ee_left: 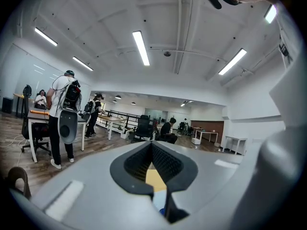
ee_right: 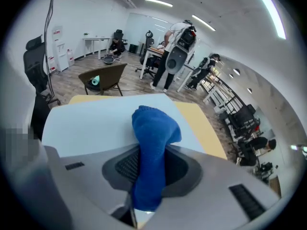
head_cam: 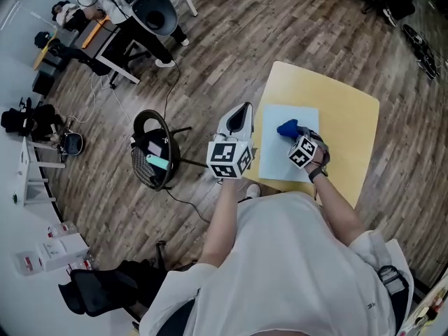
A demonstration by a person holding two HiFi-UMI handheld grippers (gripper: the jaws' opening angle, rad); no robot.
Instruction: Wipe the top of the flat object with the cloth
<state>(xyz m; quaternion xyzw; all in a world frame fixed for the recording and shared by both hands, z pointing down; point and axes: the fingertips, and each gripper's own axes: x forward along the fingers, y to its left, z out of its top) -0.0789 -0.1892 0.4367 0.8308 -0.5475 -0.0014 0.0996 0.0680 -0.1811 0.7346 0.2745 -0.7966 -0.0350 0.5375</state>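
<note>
A pale blue flat board (head_cam: 280, 158) (ee_right: 91, 123) lies on a yellow table (head_cam: 350, 117) (ee_right: 199, 123). My right gripper (head_cam: 292, 133) (ee_right: 149, 152) is shut on a blue cloth (head_cam: 288, 127) (ee_right: 153, 126). The cloth's bunched end sticks out past the jaws, over the far middle of the board. My left gripper (head_cam: 239, 116) (ee_left: 152, 145) hangs off the table's left edge, beside the board, with its jaws together and nothing in them. Through its jaws only a sliver of the table shows.
A round dark chair (head_cam: 154, 149) stands on the wood floor left of the table, with a cable (head_cam: 168, 82) trailing past it. Desks and an office chair (head_cam: 154, 9) stand at the far upper left. People stand by desks in the background.
</note>
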